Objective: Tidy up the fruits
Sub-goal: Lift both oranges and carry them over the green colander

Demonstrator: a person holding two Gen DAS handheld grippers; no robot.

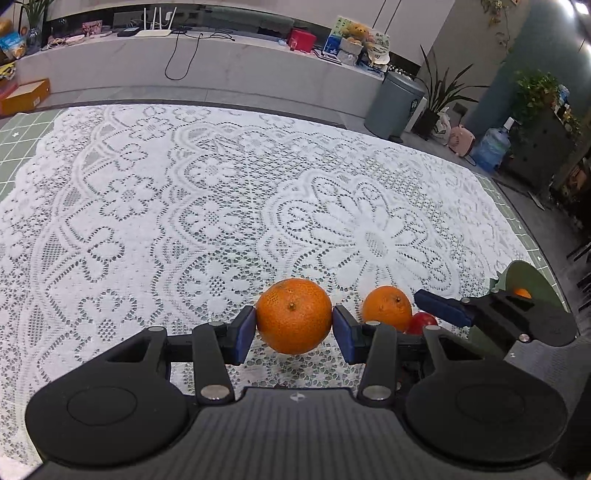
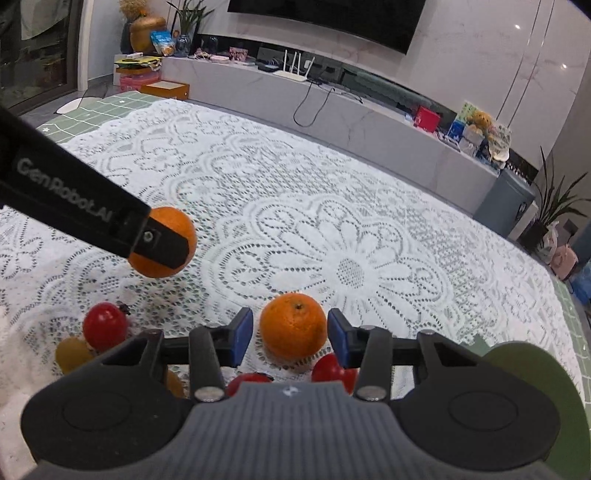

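My left gripper (image 1: 294, 328) is shut on an orange (image 1: 293, 315) and holds it above the lace cloth; the held orange also shows in the right wrist view (image 2: 162, 245), partly behind the left gripper's finger. A second orange (image 2: 293, 326) lies on the cloth between the blue pads of my right gripper (image 2: 290, 334), which is open around it without touching. This orange also shows in the left wrist view (image 1: 386, 308). Red tomatoes (image 2: 105, 325) (image 2: 332, 367) and a yellow fruit (image 2: 72, 354) lie near the right gripper.
A white lace tablecloth (image 1: 221, 206) covers a green gridded mat (image 1: 22, 133). A green plate (image 2: 535, 373) sits at the right edge beside my right gripper. A low cabinet with a router (image 1: 155, 31), a bin (image 1: 397, 103) and plants stand beyond the table.
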